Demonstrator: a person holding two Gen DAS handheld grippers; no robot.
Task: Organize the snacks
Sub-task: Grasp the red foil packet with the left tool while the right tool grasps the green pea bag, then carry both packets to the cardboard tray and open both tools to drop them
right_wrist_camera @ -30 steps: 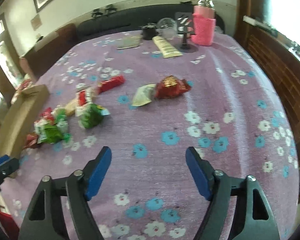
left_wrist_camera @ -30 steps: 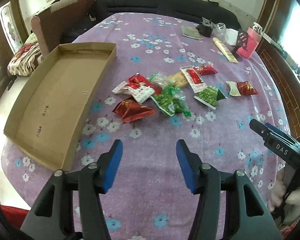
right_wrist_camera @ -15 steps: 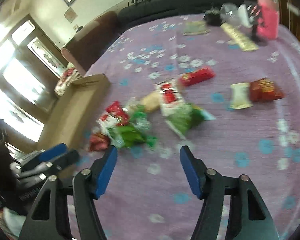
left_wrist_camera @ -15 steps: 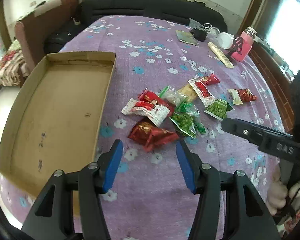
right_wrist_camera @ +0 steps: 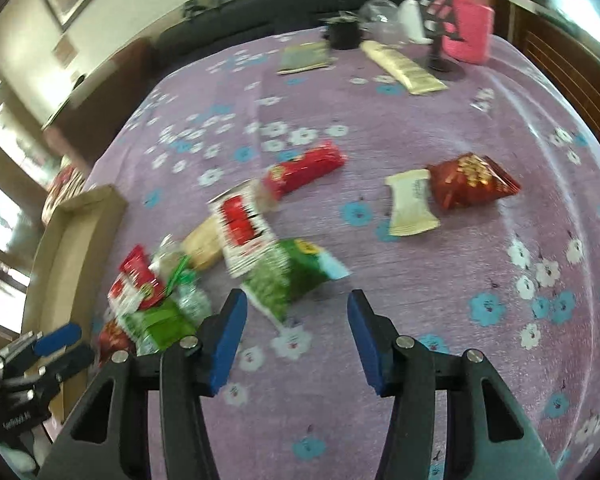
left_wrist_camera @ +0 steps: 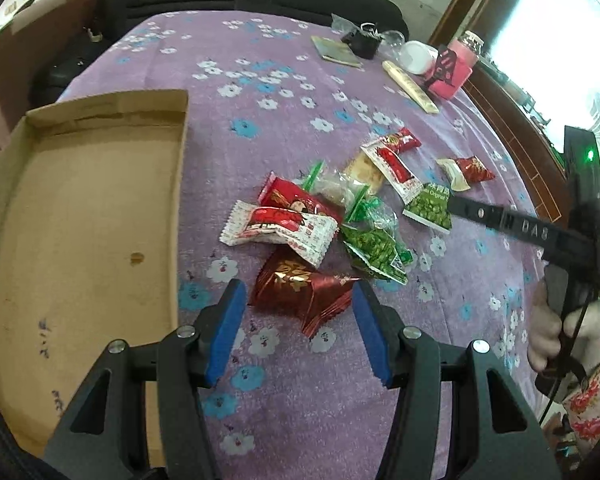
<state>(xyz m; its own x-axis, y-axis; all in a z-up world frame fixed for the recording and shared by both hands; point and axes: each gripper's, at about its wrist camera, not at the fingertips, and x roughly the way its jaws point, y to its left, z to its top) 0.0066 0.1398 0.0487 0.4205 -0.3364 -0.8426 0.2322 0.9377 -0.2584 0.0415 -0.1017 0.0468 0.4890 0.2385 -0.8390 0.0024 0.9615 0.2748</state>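
Reaching in with our left gripper [left_wrist_camera: 296, 326], we have the jaws spread wide on either side of the red pack [left_wrist_camera: 302, 290], the nearest of the snacks, with nothing clasped yet. It lies flat on the cloth [left_wrist_camera: 420, 380], just beside the box [left_wrist_camera: 80, 220]. We judge it light, soft and crinkly, the foil likely slick, so we would pinch across its puffed middle, not the thin crimped ends, and squeeze gently lest the contents crush. Our right gripper [right_wrist_camera: 296, 334] is likewise spread and empty, hovering just short of the green pack [right_wrist_camera: 288, 280], which looks equally light and yielding; this view is blurred, so its fine detail is lost to us. Beyond the red pack the heap overlaps: a white pack [left_wrist_camera: 278, 230] touches its far edge, and more green and red wrappers lie over one another, so lifting one may drag a neighbour along. Farther right, a cream pack [right_wrist_camera: 410, 208] and a dark red pack [right_wrist_camera: 472, 184] sit together, well apart from the heap. The box holds no snacks that we can see.
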